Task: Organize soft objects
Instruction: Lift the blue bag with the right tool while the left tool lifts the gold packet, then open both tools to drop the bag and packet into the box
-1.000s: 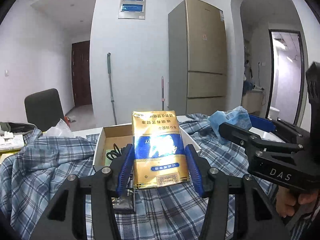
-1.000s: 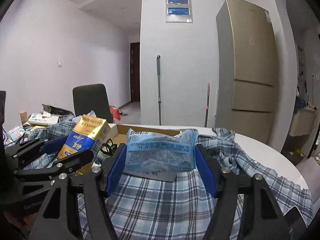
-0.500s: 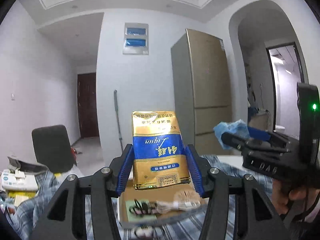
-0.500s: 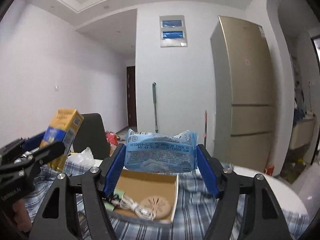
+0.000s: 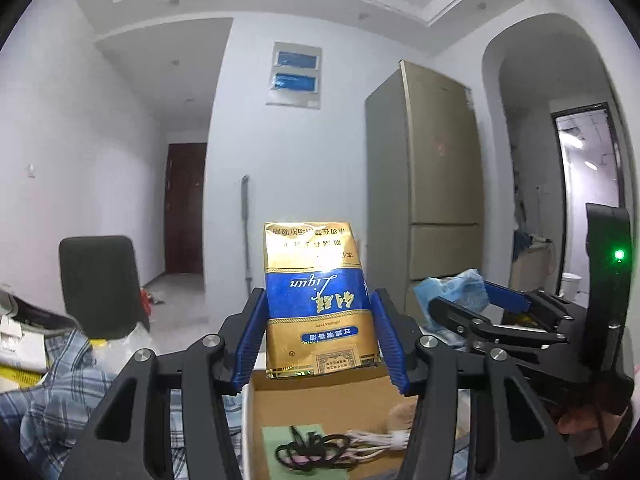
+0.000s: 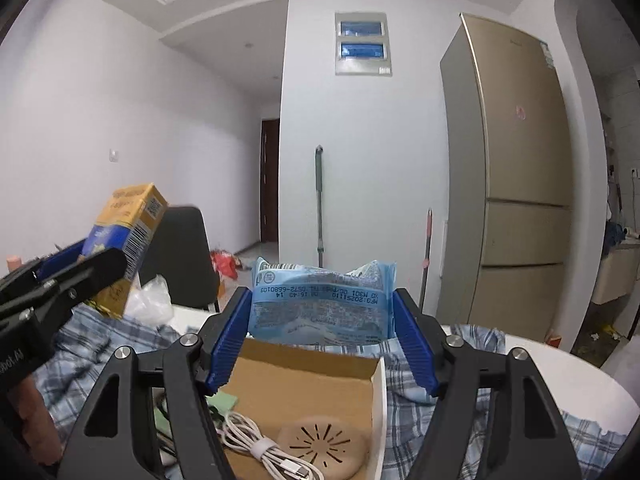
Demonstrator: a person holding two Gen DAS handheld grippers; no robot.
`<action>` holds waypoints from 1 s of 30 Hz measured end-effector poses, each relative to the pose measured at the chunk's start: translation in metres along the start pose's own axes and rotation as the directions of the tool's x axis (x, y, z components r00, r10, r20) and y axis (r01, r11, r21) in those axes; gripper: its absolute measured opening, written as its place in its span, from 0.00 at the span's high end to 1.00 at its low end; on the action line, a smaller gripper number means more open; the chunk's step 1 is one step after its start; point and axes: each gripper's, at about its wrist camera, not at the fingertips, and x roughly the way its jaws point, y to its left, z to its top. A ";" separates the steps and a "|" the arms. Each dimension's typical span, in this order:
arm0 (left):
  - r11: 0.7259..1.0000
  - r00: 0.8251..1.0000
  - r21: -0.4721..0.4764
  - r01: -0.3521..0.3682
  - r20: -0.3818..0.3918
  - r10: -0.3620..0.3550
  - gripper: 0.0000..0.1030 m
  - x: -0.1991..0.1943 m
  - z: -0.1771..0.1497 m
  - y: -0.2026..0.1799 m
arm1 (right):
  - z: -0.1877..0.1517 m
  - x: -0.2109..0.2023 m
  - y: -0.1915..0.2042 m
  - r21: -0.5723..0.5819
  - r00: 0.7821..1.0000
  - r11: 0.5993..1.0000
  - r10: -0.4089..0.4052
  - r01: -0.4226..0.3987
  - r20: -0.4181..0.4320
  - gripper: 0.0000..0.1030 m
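Note:
My left gripper (image 5: 318, 336) is shut on a gold and blue soft pack (image 5: 318, 300), held upright above the open cardboard box (image 5: 320, 400). The pack also shows at the left of the right wrist view (image 6: 128, 232). My right gripper (image 6: 320, 332) is shut on a light blue tissue packet (image 6: 322, 304), held over the same box (image 6: 304, 384). In the left wrist view the right gripper (image 5: 480, 312) holds the packet (image 5: 454, 292) to the right. The box holds a white cable (image 6: 264, 448), a tan perforated disc (image 6: 324, 444), a black cord (image 5: 312, 446) and a green card (image 5: 288, 436).
A blue plaid shirt (image 6: 460, 432) covers the round white table (image 6: 580, 380) around the box. A dark chair (image 5: 100, 284) and papers (image 5: 20, 344) stand at the left. A gold fridge (image 6: 516, 180) and a mop (image 6: 319, 200) stand by the far wall.
Both grippers have risen and moved forward over the box with their packs still held. The views tilted upward, showing more wall and ceiling, and the box interior now lies right beneath the fingers.

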 end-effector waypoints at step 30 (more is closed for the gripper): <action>1.000 0.977 0.002 -0.010 -0.213 0.010 0.43 0.051 -0.045 0.013 | -0.035 0.039 0.001 0.010 0.975 0.993 0.120 -0.120 -0.186 0.29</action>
